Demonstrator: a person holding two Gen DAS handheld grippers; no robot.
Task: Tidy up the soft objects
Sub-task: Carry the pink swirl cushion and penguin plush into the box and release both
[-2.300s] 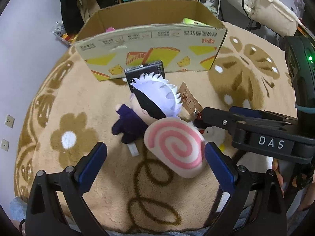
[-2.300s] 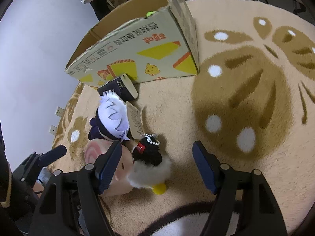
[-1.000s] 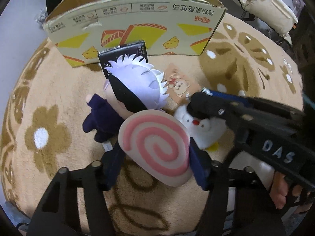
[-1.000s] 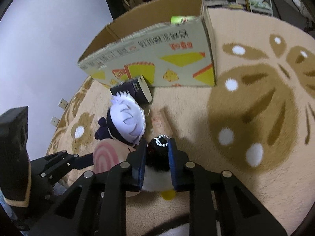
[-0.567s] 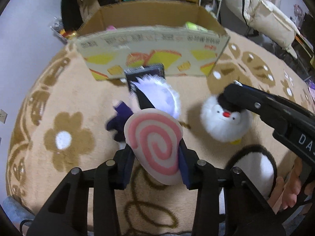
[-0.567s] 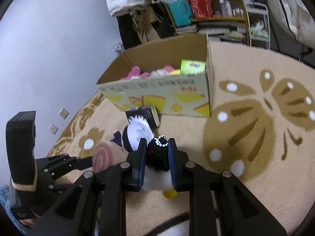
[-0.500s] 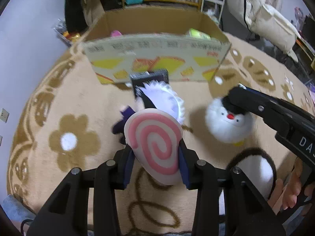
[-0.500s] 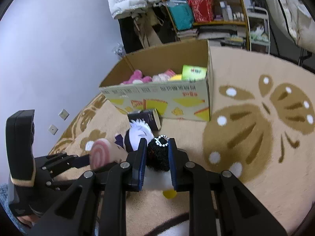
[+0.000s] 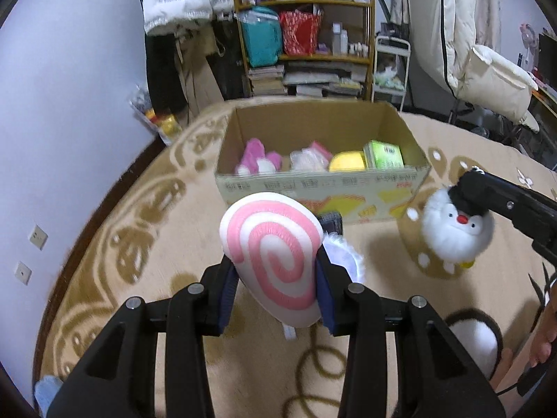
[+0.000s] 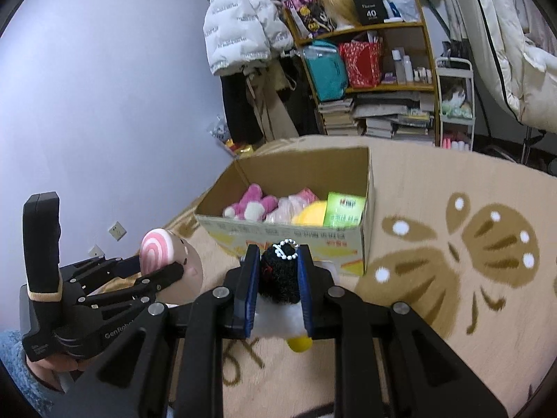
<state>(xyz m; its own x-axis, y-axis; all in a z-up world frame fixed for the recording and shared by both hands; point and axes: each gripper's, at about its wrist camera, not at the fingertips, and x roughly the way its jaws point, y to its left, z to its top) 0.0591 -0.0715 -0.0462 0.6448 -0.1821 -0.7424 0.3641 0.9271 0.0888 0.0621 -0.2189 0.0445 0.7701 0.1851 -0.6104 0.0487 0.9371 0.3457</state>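
My left gripper [image 9: 276, 287] is shut on a pink-and-white spiral plush [image 9: 273, 256] and holds it above the rug; it also shows in the right wrist view [image 10: 156, 249]. My right gripper [image 10: 275, 285] is shut on a white penguin plush with a black head [image 10: 280, 278], also held in the air and seen in the left wrist view [image 9: 454, 231]. An open cardboard box [image 9: 323, 188] stands ahead with a pink plush [image 9: 256, 158], a yellow item [image 9: 346, 162] and a green pack [image 9: 384, 153] inside. A white-haired doll [image 9: 343, 256] lies on the rug, mostly hidden behind the spiral plush.
A beige rug with brown patterns [image 10: 452, 244] covers the floor. A dark book [image 9: 330, 221] leans against the box front. A cluttered shelf [image 9: 303, 45], hanging jackets [image 10: 240, 24] and a white cart [image 10: 454, 101] stand behind the box. The wall [image 9: 69, 104] is on the left.
Both grippers closed on their plush toys and lifted them off the rug. Both views have risen and now look down into the box; the doll stays on the rug.
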